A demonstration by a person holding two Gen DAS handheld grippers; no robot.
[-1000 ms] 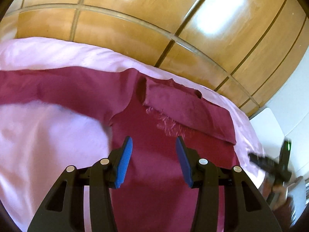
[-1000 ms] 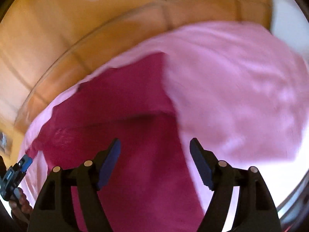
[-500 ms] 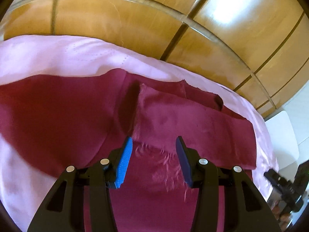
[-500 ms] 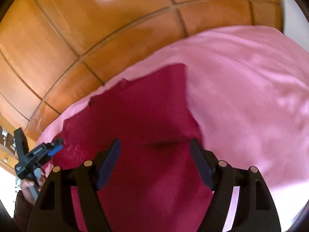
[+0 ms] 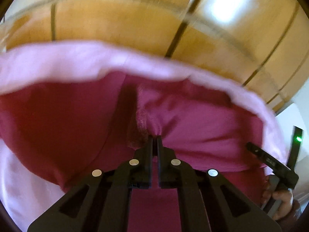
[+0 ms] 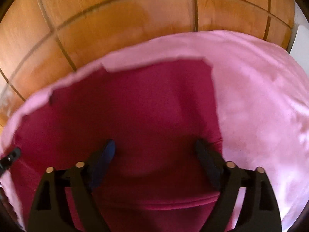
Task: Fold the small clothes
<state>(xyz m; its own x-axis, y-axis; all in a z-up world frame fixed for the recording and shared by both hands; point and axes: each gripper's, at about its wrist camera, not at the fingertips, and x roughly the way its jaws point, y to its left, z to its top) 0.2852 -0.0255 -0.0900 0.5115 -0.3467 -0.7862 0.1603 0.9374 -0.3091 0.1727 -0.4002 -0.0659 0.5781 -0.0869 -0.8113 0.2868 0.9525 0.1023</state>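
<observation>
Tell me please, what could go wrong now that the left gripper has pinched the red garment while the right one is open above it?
1. The left gripper is shut on only a small pucker of the maroon garment, so the cloth may slip out when pulled.
2. The right gripper is open and holds nothing; a one-sided pull could drag the garment askew.
3. The garment lies near the far edge of the pink sheet; it could slide off.

It looks like a bedroom in a home. A soft pink bedsheet [image 6: 260, 100] covers the near surface like a bed, and at the far side stands a glossy wooden wardrobe [image 6: 125, 19] with panelled doors. A white wall [image 5: 301, 100] shows at right.
</observation>
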